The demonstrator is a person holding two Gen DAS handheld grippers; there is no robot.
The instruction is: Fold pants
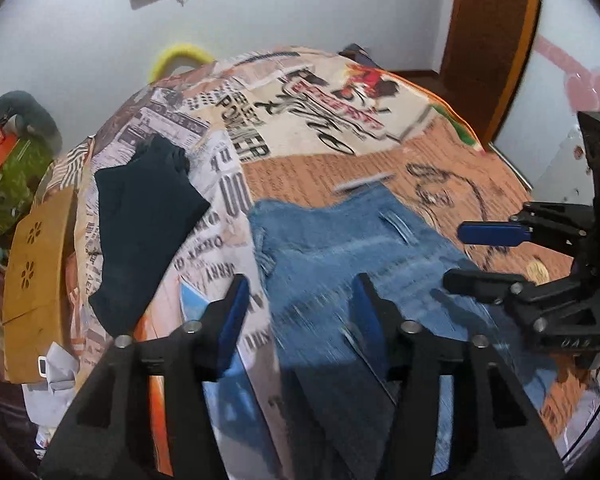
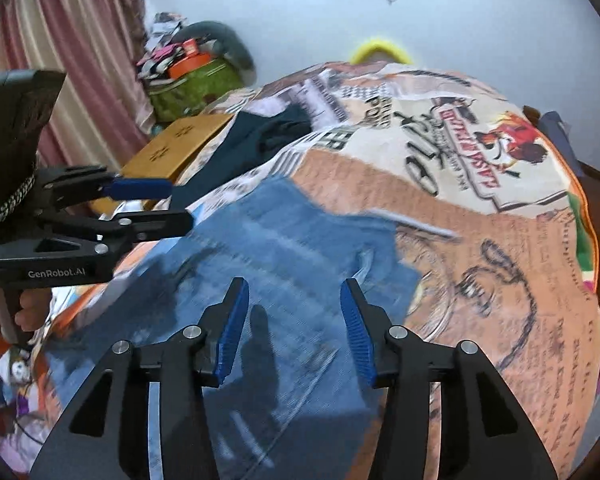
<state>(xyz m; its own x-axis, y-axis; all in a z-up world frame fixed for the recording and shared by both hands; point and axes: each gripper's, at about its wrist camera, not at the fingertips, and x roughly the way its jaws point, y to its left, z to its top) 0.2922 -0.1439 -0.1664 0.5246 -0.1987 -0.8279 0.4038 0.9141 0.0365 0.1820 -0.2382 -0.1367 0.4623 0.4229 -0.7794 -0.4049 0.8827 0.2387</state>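
the blue jeans point(image 1: 340, 248) lie spread on the bed point(image 1: 308, 168), over a bedspread printed with newsprint lettering and orange panels; in the left wrist view they fill the area from the centre down towards 5 o'clock, blurred by motion, with a pale strip (too smeared to identify) at their far edge near 12 o'clock of the denim; the left tongs point(image 1: 302, 312) hover over the jeans with the jaws spread wide and nothing between the blue pads point(image 1: 236, 320); the right tongs point(image 1: 466, 256) enter that view at 3 o'clock, likewise released, one finger above the other, over the right edge of the denim.

from the right wrist view the jeans point(image 2: 284, 264) run from the centre to 7 o'clock; the right tongs point(image 2: 294, 320) hang parted above them, holding nothing, their shadow falling on the cloth; the left tongs point(image 2: 180, 206) reach in at 9 o'clock, unclenched, just above the denim's left edge.

a dark navy garment point(image 1: 140, 232) lies folded on the bed at 9 o'clock of the jeans, apart from them; a tan cardboard box point(image 1: 36, 280) sits beyond the bed's edge at 9 o'clock; a green bag point(image 2: 192, 84) stands by the pink curtain point(image 2: 60, 40); a yellow curved object point(image 2: 380, 50) peeks over the bed's far side at 12 o'clock.
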